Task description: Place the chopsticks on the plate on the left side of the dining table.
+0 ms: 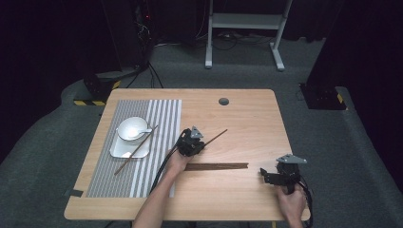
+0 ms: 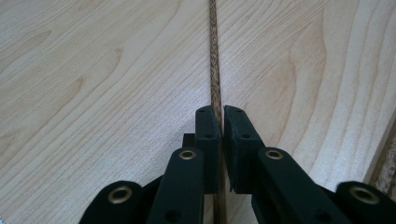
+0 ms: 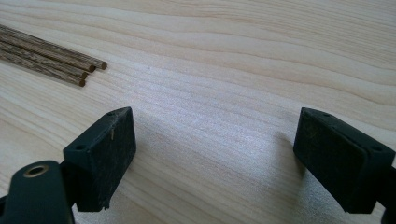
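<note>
- Table [image 1: 247, 123], high view: left gripper [image 1: 191, 141] pinches one chopstick [image 1: 216, 137] near the middle; a bundle of chopsticks [image 1: 216, 166] lies just beside it; right gripper [image 1: 280, 175] hovers well apart.
- Left gripper view: jaws closed tight on the chopstick [image 2: 214, 56].
- Right gripper view: jaws wide apart, empty; bundle ends [image 3: 70, 67] at upper left.

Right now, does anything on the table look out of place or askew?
Yes. One chopstick lies slanted across the white plate and bowl, its mate is pinched in the left gripper, away from the bundle.
</note>
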### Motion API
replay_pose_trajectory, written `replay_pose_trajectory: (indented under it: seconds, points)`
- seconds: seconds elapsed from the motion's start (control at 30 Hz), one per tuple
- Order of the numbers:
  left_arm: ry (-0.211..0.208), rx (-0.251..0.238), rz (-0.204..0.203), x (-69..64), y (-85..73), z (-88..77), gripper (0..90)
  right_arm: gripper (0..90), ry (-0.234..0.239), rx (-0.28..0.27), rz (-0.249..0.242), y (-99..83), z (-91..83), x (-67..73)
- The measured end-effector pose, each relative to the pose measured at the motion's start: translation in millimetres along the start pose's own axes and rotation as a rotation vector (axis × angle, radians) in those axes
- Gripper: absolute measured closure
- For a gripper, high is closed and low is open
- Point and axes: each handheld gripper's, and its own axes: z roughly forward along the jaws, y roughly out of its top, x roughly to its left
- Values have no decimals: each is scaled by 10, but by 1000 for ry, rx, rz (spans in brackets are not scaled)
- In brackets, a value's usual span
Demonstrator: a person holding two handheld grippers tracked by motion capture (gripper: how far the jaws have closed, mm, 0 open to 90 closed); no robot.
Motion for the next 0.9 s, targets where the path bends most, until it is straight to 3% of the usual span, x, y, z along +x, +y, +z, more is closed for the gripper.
replay_pose_trajectory:
  seconds: [0.67, 0.9]
  points:
    - [-8, -28, -26, 21, 20, -122, 844, 128, 1, 0, 0, 0, 0, 0]
    - [-9, -59, -35, 21, 30, -219, 844, 128, 1, 0, 0, 0, -1, 0]
